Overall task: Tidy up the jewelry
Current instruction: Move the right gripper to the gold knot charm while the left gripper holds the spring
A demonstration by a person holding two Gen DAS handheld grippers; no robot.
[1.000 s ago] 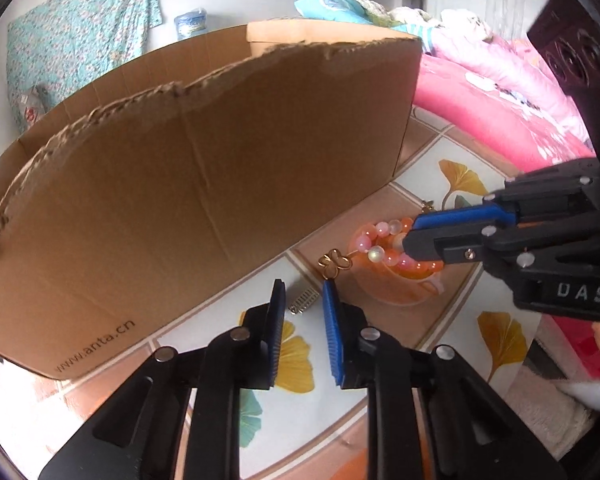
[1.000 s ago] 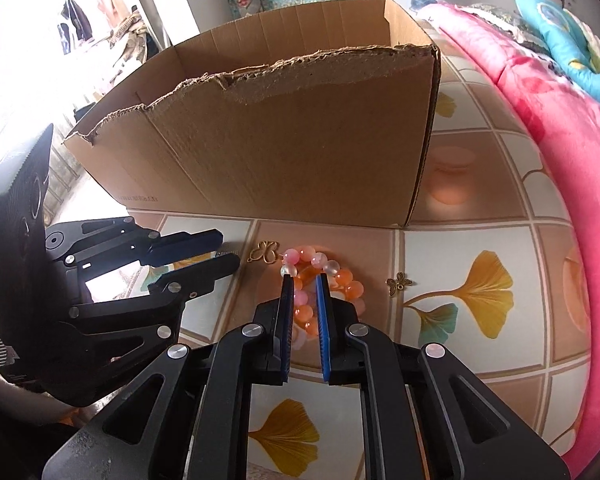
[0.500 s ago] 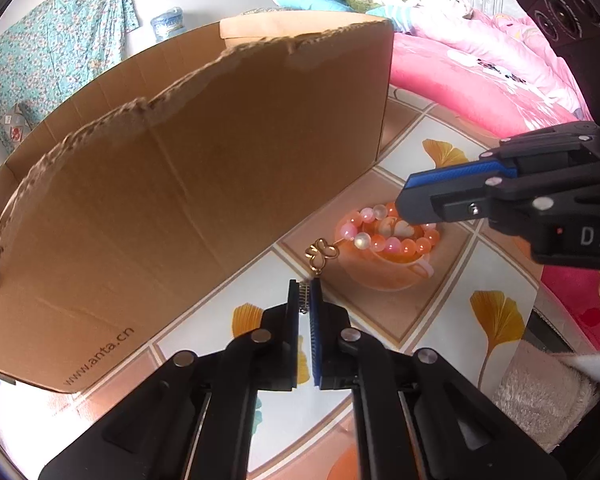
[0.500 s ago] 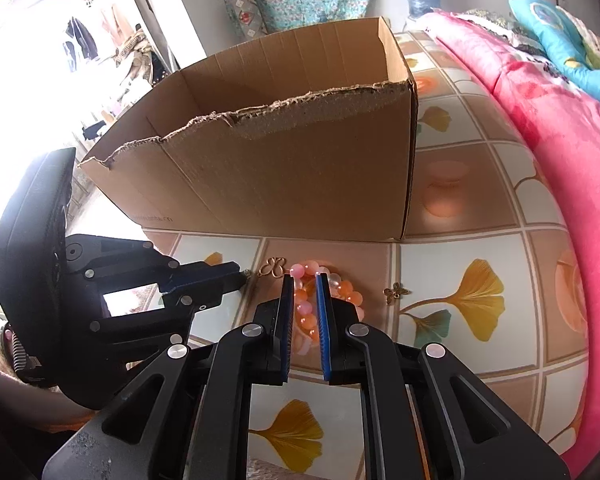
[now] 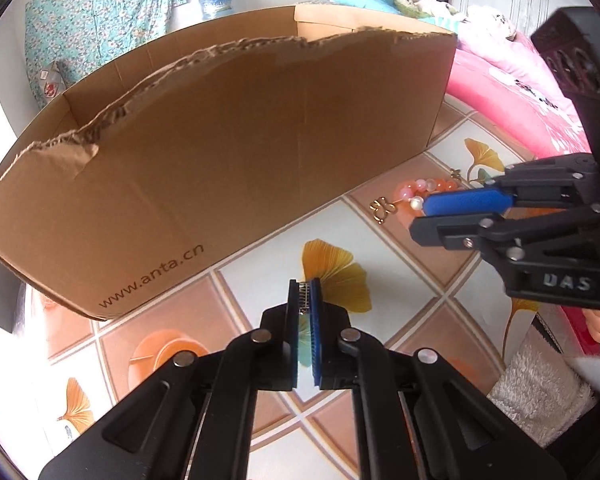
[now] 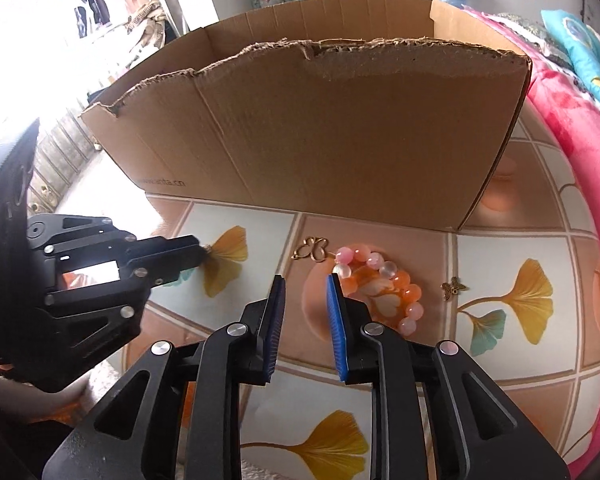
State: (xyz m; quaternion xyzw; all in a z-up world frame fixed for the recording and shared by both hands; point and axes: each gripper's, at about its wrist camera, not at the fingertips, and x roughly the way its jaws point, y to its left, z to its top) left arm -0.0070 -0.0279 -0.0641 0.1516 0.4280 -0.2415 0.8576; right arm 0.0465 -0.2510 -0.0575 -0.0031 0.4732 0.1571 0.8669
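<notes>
- Both grippers are seen low over the tiled floor (image 6: 512, 248) in front of the cardboard box (image 5: 236, 152). The left gripper (image 5: 305, 300) is clamped on a small silver spring-like piece (image 5: 305, 294), pinched between the pad tips and lifted clear of the tiles.
- The right gripper (image 6: 304, 300) stands parted with nothing between its pads — its jaws have just been opening, and the pink-and-orange bead bracelet (image 6: 384, 284) is left lying on the floor just beside its right finger.
- A second ago the silver piece lay on the tile between the spread left fingers; since then it has been closed upon and carried away from the bracelet, toward the lettered end of the box.
- The bracelet, gripped a second ago, is judged released; it remains to be boxed.
- Also on the floor: a gold butterfly-shaped clasp (image 6: 312, 249) touching the bracelet's end, and a small bronze charm (image 6: 454, 288) lying apart to the right.
- Next, the silver piece would probably be dropped over the torn box rim — a tiny item, easily lost if the pinch slips.
</notes>
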